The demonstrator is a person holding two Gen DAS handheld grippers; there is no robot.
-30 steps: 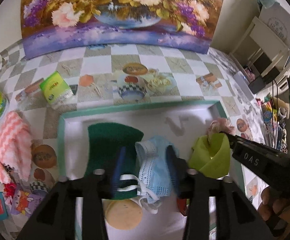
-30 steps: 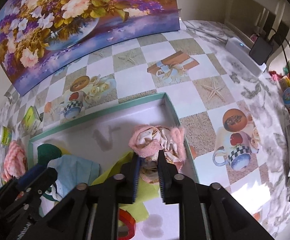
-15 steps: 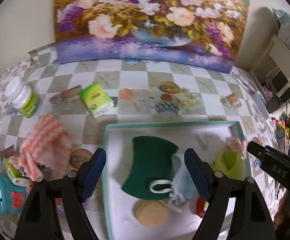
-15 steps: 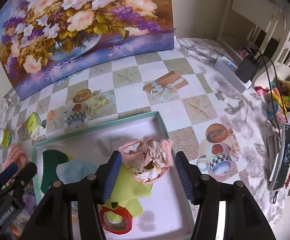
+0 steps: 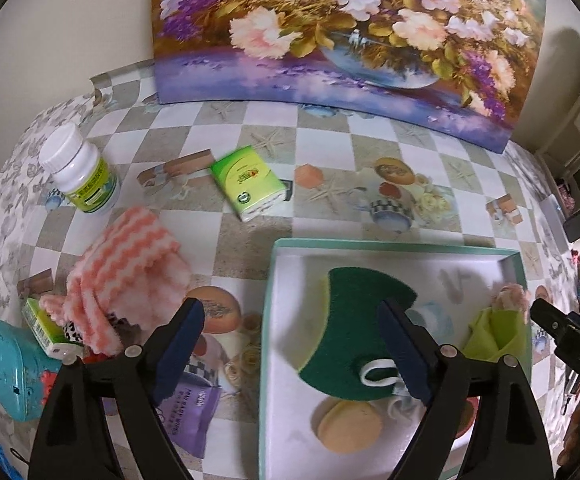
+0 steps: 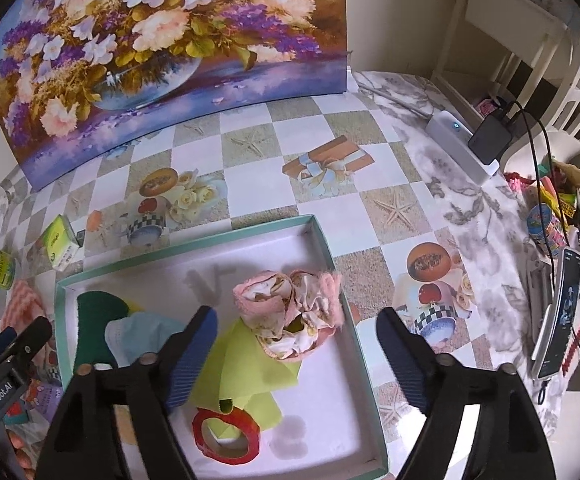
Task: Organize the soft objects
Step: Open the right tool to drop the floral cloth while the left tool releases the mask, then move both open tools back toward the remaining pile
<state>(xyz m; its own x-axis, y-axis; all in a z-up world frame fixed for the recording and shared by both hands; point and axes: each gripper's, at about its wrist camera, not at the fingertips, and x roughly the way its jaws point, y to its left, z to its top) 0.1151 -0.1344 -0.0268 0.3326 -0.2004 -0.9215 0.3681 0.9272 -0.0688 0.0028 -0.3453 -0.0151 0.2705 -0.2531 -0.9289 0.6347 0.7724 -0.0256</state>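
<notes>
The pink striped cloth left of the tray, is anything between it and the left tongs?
Nothing visible blocks it. The pink striped cloth lies uncovered on the table, outside the tray, up and left of the left tongs, whose jaws are opening with nothing held.

Tray (image 6: 331, 258) on table (image 6: 250, 136), w/ painting (image 6: 162, 32) upright behind it at far edge. In tray: sponge (image 5: 353, 332) at left, face mask (image 6: 138, 334) just right of it, cloth (image 6: 242, 364) centre w/ scrunchie (image 6: 293, 316) lying on its far part, tape roll (image 6: 226, 434) on its near edge. Left of tray, on table: towel (image 5: 126, 264); behind it a bottle (image 5: 82, 170), w/ tissue pack (image 5: 250, 182) to bottle's right.
</notes>
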